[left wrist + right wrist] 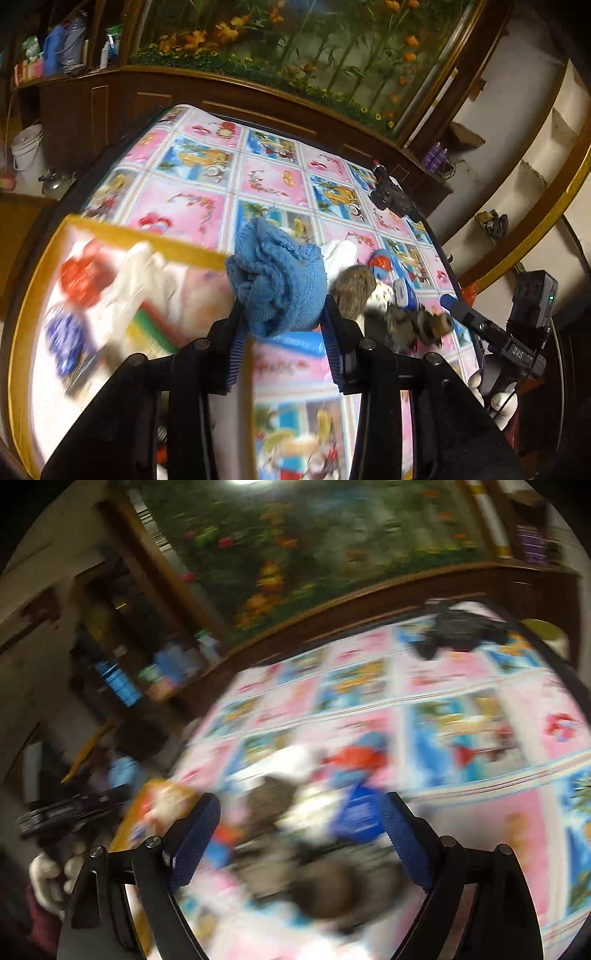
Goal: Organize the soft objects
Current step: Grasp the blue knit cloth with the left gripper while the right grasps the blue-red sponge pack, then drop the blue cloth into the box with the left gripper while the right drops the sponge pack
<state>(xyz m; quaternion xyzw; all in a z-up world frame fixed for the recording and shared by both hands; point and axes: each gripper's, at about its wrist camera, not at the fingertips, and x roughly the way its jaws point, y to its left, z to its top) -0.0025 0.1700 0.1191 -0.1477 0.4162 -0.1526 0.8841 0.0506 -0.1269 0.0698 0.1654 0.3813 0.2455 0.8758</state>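
Gripping the bunched blue towel (277,280), the left hand-held gripper (282,321) carries it binward, I judge; the right hand-held gripper (299,834) gapes empty.

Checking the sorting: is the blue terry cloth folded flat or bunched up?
Bunched up. The blue terry cloth is a crumpled wad with deep creases, pinched between the left tool's pads.

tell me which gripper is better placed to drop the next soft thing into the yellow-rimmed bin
Left. The left gripper already clamps the blue towel beside the bin; the right gripper is open, empty.
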